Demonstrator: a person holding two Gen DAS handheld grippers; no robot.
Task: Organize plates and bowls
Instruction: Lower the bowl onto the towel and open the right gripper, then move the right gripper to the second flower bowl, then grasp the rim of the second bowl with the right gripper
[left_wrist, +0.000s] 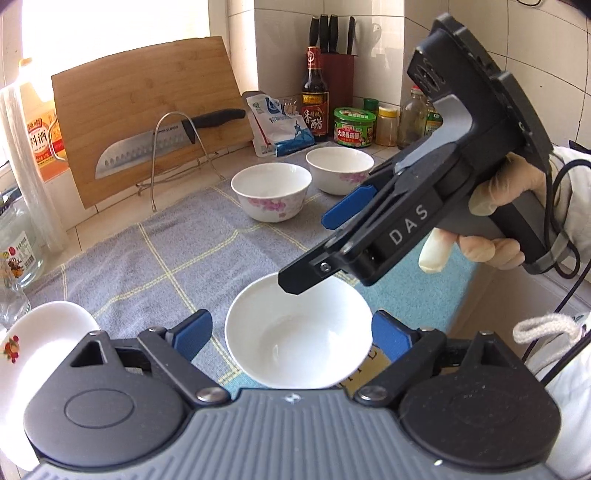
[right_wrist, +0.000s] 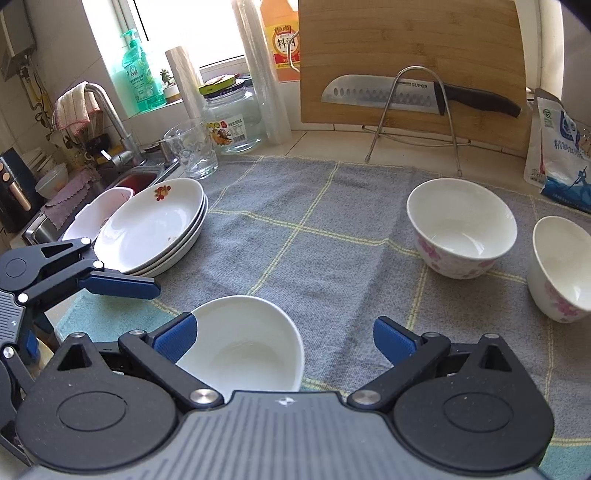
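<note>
A plain white bowl (left_wrist: 299, 339) (right_wrist: 245, 343) sits on the grey checked cloth (left_wrist: 147, 266) near the front edge. My left gripper (left_wrist: 291, 336) is open, its pads on either side of this bowl. My right gripper (right_wrist: 284, 338) is open and empty, hovering over the bowl's right rim; it shows in the left wrist view (left_wrist: 314, 251). Two white bowls with pink flowers (right_wrist: 461, 229) (right_wrist: 561, 269) stand on the cloth at the right. A stack of white plates (right_wrist: 155, 229) lies at the cloth's left edge.
A bamboo cutting board (right_wrist: 410, 55) with a knife (right_wrist: 406, 94) on a wire rack leans at the back. A glass jar (right_wrist: 229, 118), a glass jug (right_wrist: 192, 147) and the sink (right_wrist: 122, 181) are at the left. Sauce bottles and jars (left_wrist: 354, 125) line the wall.
</note>
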